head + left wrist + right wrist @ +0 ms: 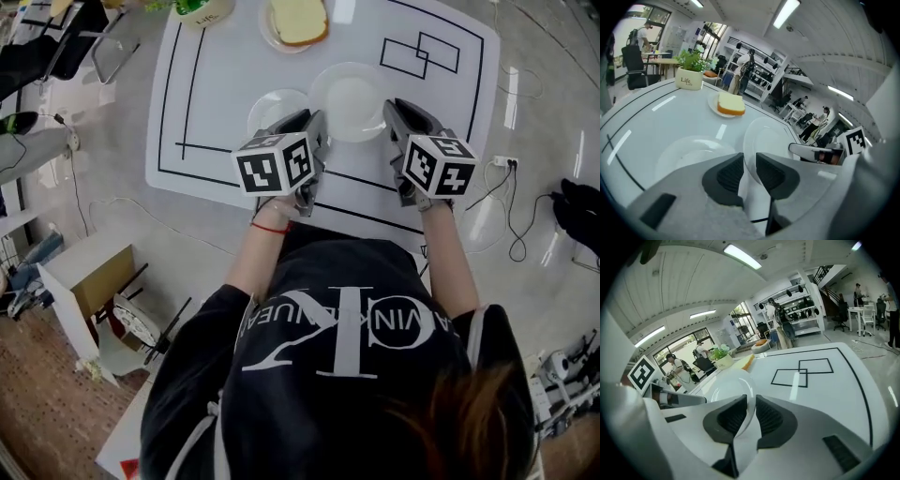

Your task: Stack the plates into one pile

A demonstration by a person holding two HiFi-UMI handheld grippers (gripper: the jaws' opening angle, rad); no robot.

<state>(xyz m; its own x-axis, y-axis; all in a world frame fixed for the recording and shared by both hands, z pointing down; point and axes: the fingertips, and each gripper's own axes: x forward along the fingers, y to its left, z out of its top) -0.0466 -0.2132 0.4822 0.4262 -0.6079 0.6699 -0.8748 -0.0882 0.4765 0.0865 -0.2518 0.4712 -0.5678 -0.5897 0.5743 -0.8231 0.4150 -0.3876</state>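
We judged that the task was at its beginning, because no pile existed yet. Nearest to us, the left tool (750, 161) was closed on the near-left rim of the held plate (352, 98), and its dark ribbed pads pressed the thin edge from both sides. The right tool (750, 404) was clamped in the same way on the opposite rim, so the held plate hung between the two tools. It seemed to us a little above the desk (225, 75), but we could not be sure of this.

Just beside the left tool, on its outer side, the second plate (277, 105) lay flat and empty on the desk. Part of it was hidden under that tool in the head view. The two plates were close together, and we could not tell if their rims overlapped. What was left, in our opinion, was to bring the held plate over the second plate, lower it and release it.

The held plate was round, white and glossy. It was shallow, with a broad rim and nothing on it.

Farther ahead of both tools, well apart from them, a third plate (267, 28) carried a slice of bread (300, 19). We thought it could join the pile only on top, or after the bread was removed. A plant pot (202, 7) stood beyond it, to the left.
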